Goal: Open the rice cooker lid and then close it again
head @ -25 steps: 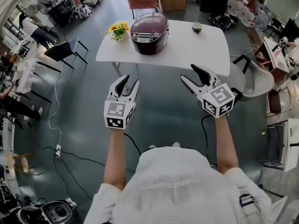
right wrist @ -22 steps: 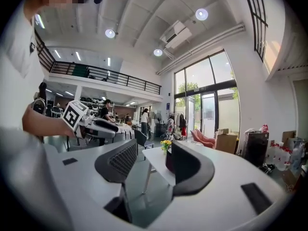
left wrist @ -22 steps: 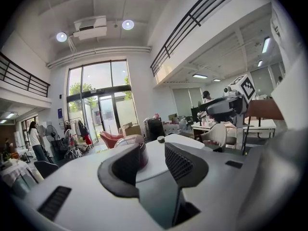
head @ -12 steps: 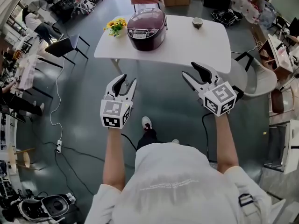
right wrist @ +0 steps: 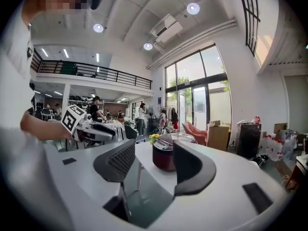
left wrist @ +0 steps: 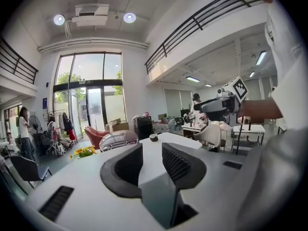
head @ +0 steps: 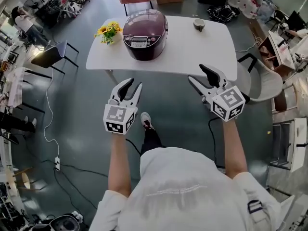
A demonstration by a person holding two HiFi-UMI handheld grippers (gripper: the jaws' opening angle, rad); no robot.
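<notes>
While the rice cooker (head: pixel 144 34) sat shut on the white table (head: pixel 207 52), well ahead, both tools hung short of it. The left gripper (head: pixel 134 84) had jaws closing on nothing. The right gripper (head: pixel 196 73) had jaws opening, empty, probably readying to open it.

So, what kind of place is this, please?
Probably an open workshop or lab hall, not a home kitchen: a railed mezzanine, tall glass doors, and a rice cooker on a lone white table.

shirt (head: pixel 183 191): white | left tongs (head: pixel 134 83), right tongs (head: pixel 196 73): white, black pads (head: pixel 124 87)
</notes>
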